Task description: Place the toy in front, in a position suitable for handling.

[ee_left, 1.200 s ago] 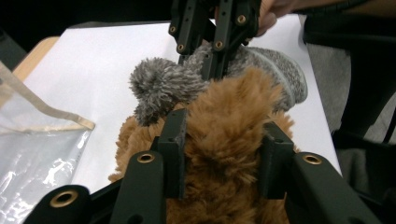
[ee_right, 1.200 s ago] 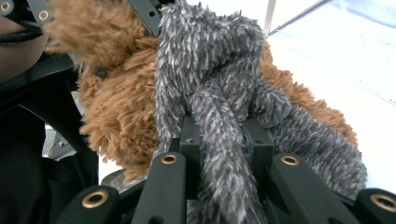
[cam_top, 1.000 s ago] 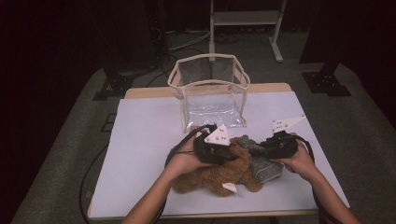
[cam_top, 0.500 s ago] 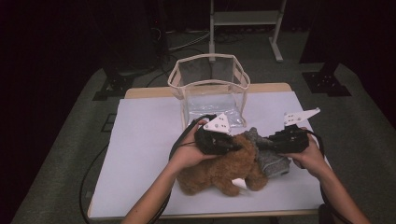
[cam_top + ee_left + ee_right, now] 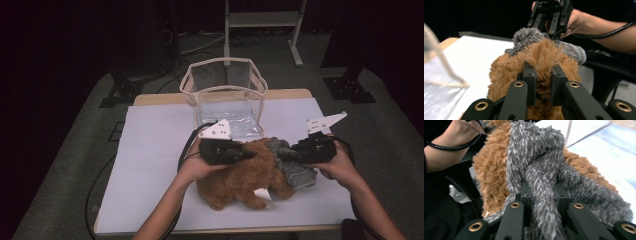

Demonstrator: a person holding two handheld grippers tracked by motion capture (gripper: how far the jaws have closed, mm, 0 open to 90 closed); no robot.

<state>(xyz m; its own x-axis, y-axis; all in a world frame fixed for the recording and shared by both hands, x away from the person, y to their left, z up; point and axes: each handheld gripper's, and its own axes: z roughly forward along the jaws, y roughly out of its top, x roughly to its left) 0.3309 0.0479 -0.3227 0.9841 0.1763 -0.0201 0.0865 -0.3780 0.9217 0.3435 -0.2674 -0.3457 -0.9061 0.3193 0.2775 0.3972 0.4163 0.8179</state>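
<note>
My left tongs (image 5: 543, 86) are clamped tight on a tuft of the shaggy brown plush garment (image 5: 240, 180); my right tongs (image 5: 544, 200) pinch a strand of the fuzzy grey knitted piece (image 5: 541, 170) lying just beyond and against the brown one. Both pieces rest on the white table sheet (image 5: 150, 165) directly under my tongs, with the clear plastic bin with cream trim (image 5: 226, 95) standing open ahead of them. To do this well, I judge I should lift both together, level, keeping the grips deep in the pile. I count two soft pieces and one bin.
</note>
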